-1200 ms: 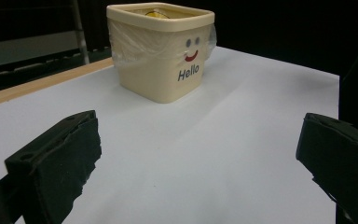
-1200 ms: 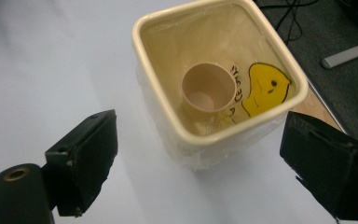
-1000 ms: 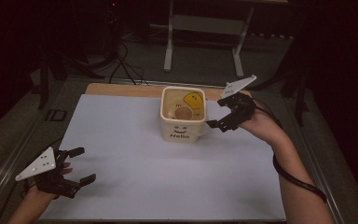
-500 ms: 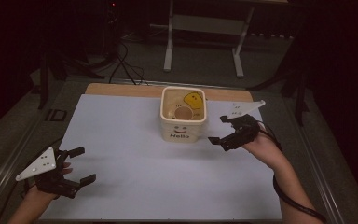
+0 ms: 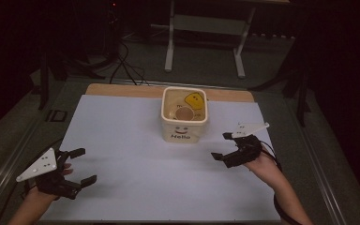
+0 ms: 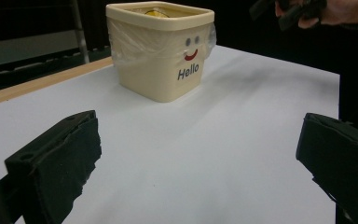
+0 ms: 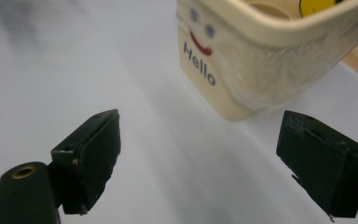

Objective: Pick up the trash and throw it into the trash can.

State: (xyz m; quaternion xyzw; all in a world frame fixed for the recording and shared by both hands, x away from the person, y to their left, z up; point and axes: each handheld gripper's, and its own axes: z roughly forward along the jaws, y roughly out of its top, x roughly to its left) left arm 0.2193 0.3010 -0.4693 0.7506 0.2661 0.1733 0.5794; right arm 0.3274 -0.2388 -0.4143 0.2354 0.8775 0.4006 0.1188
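Both of the person's tools sit low at the near edge of the white desk (image 5: 136,140): the left hand-held gripper (image 5: 79,166) rests at the near left corner with its jaws spread wide and nothing between them, just where it was a second ago. Over that same second the right hand-held gripper (image 5: 222,146) has come away from the rim of the cream bin (image 5: 183,129); it now hovers just above the desk to the bin's right and a little nearer the person, jaws likewise released and empty. In the right gripper view the two black pads frame bare white surface, with the bin's smiling "Hello" face beyond them and apart from them.

Farther back, the bin stands upright near the middle of the desk's far half, a clear liner folded over its lip. Inside it lie a yellow piece (image 5: 193,99) toward the far right corner and a round brown object (image 5: 184,114) nearer the front; what they are I cannot tell.

Judging from the retreat and the empty jaws, the drop into the bin looks finished, and no further item waits on the desk to be picked up.
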